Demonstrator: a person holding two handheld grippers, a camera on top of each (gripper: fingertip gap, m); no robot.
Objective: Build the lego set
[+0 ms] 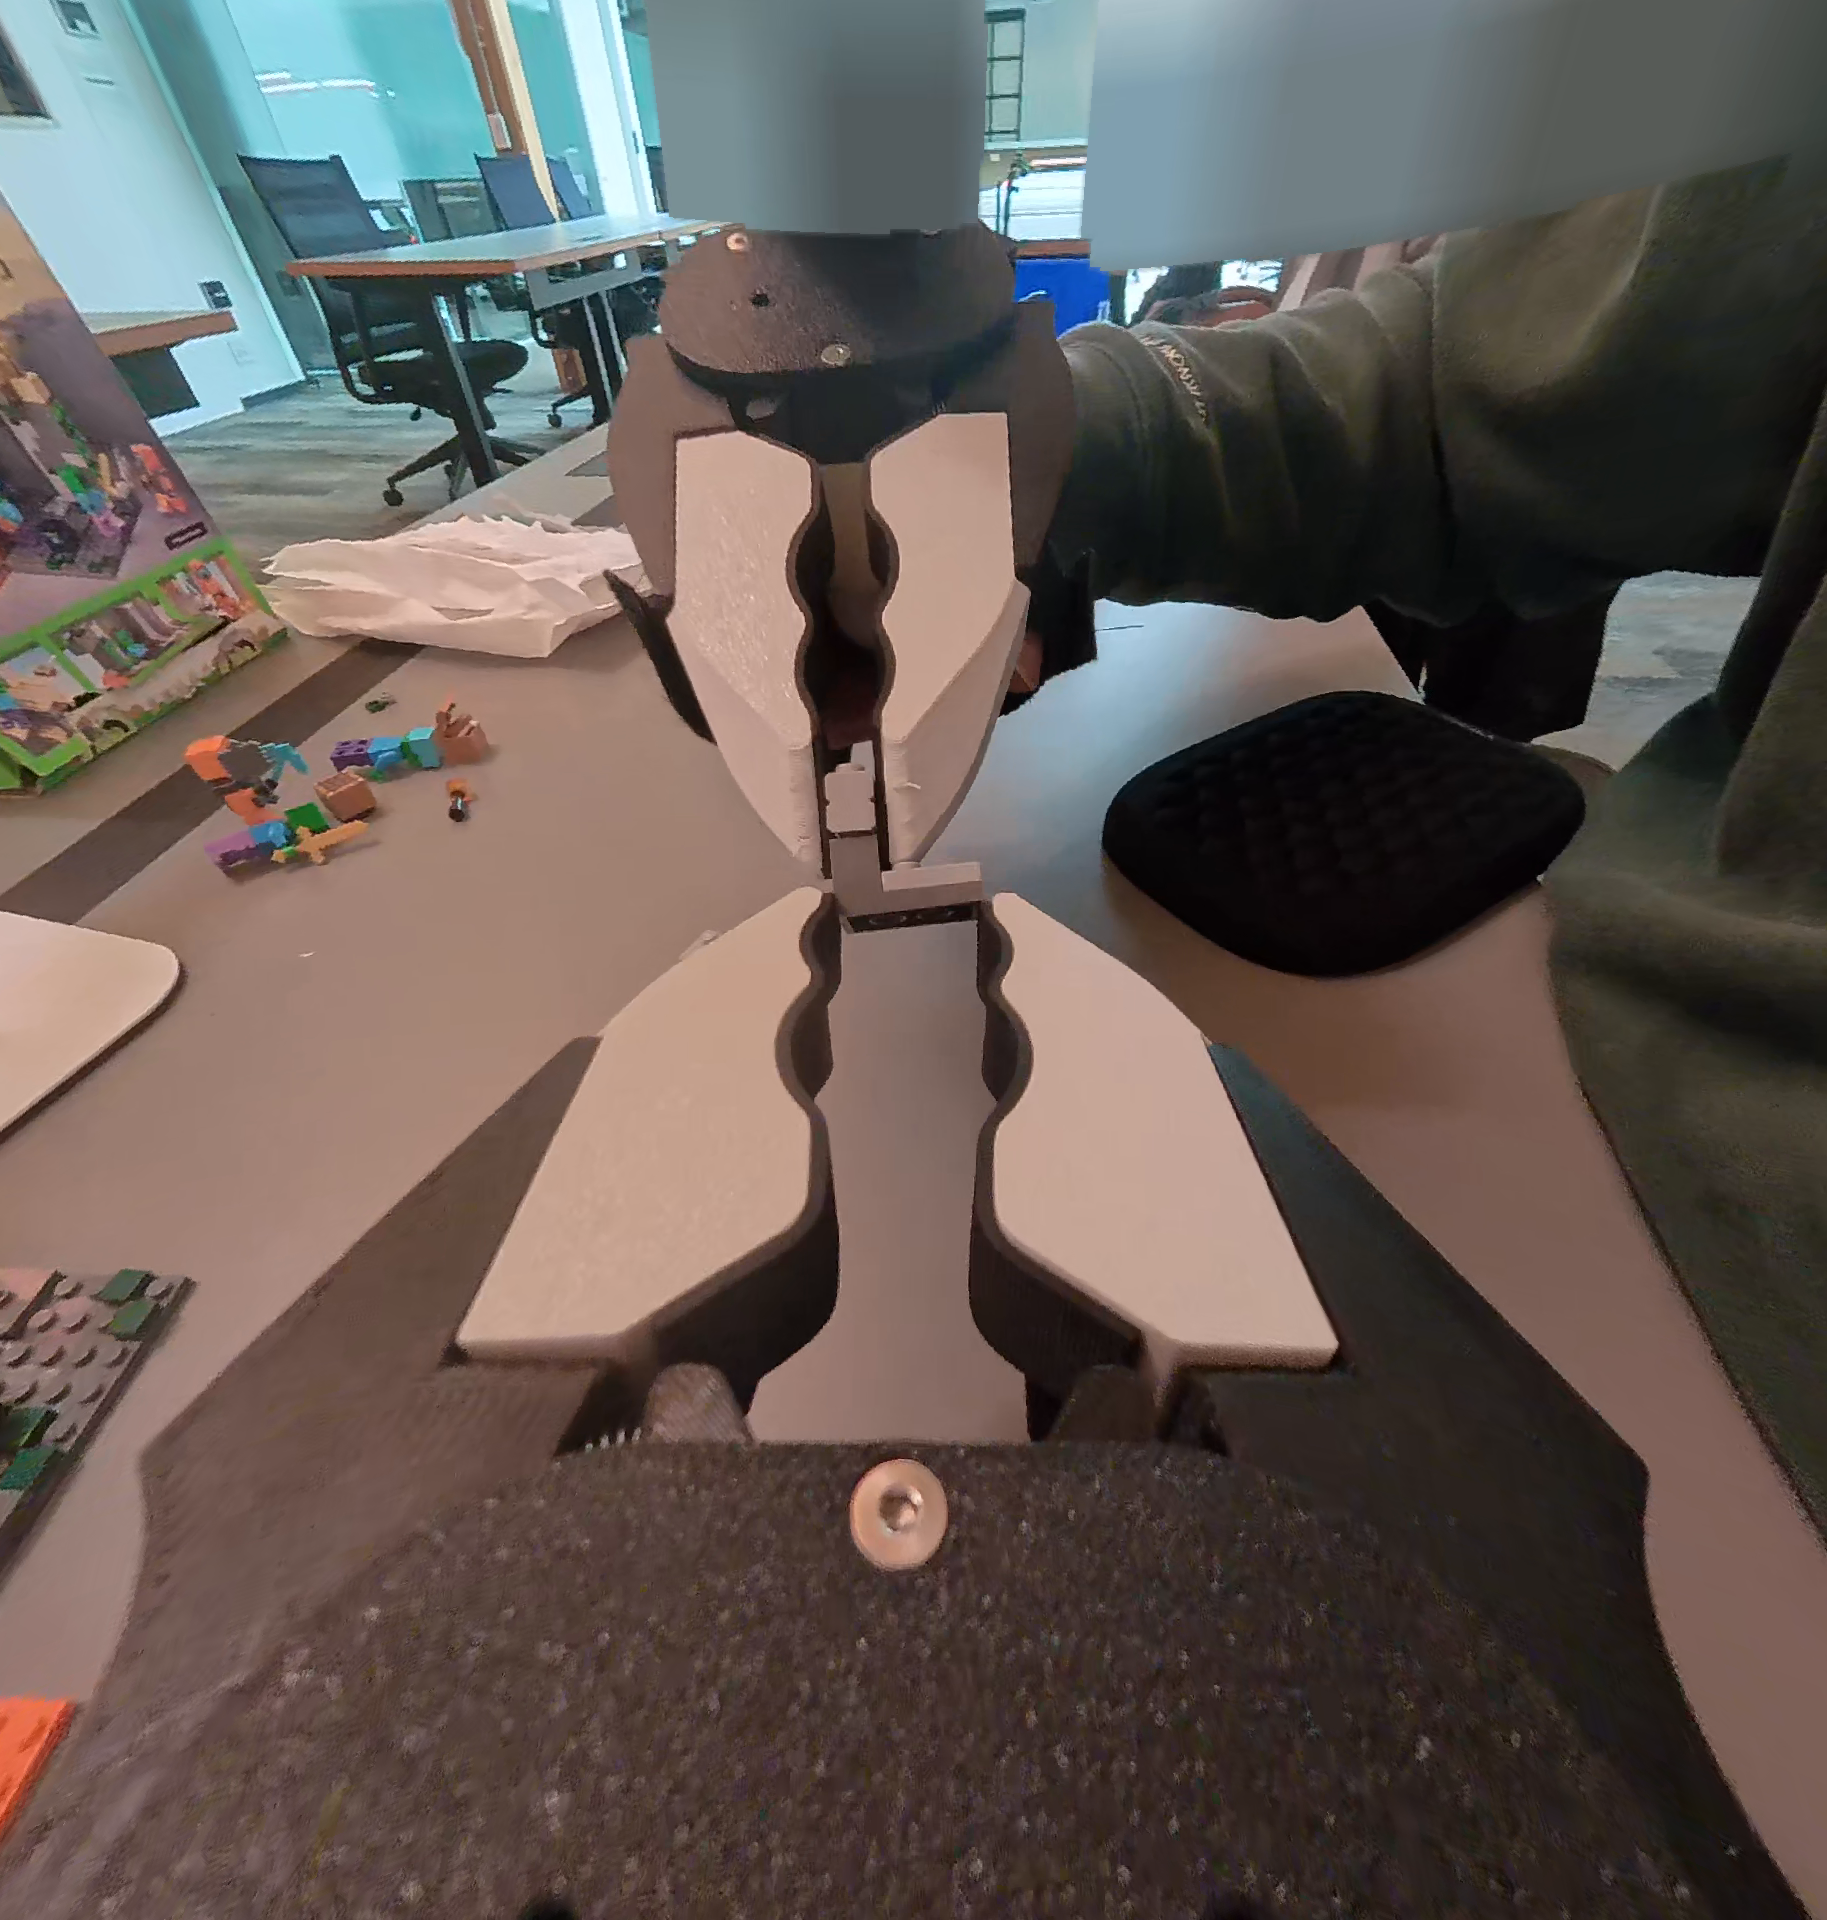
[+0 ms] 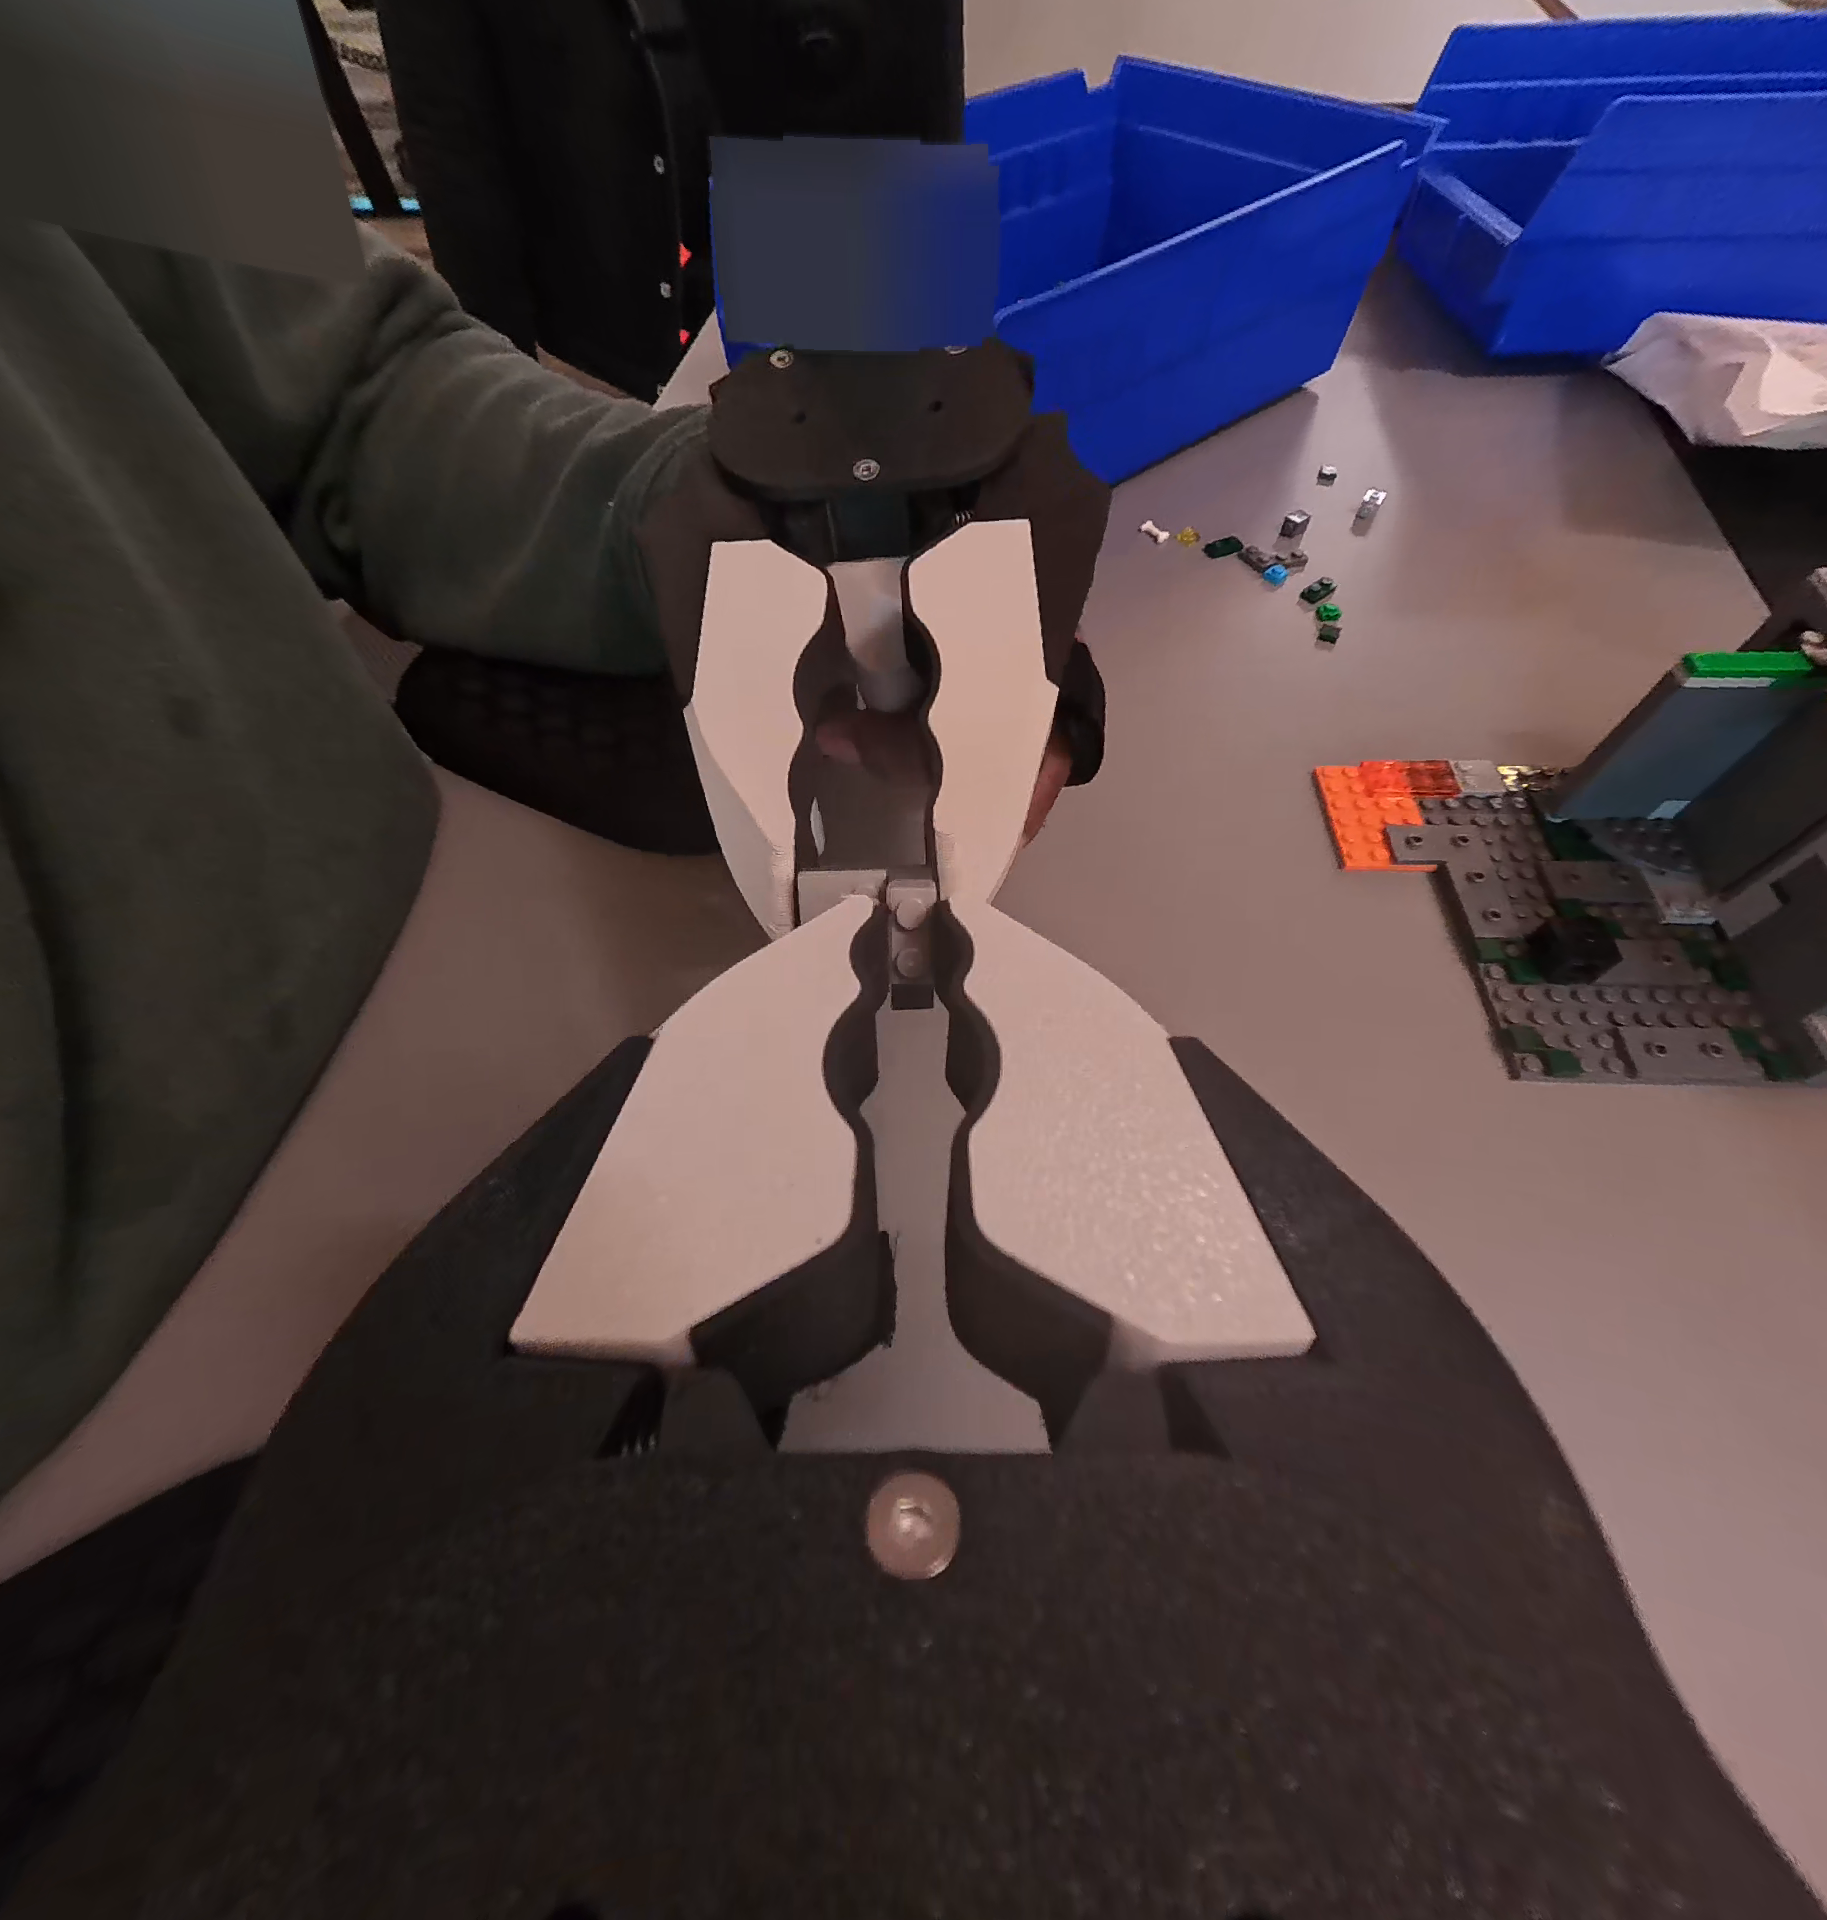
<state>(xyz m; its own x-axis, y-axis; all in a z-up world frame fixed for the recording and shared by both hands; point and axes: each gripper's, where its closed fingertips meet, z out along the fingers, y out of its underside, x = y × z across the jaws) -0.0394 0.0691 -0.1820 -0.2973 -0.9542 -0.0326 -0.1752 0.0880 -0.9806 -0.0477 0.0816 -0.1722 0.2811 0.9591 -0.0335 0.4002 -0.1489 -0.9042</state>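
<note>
Jaws of left gripper clamped on a grey L-shaped lego piece at 12 o'clock off the fingertips, held above the grey table. Meeting it tip to tip from 12 o'clock, right gripper, jaws pinched on a narrow grey lego plate. Plate's long axis running along the right fingers, studs showing in the right wrist view; the L's foot pointing to 3 o'clock in the left view. Both pieces touching at the tips. Blue bins at 1 o'clock in the right view, visible insides bare. Loose small bricks below them, partly built lego model at 3 o'clock. Lego box at 10 o'clock in the left view, minifigure parts beside it.
</note>
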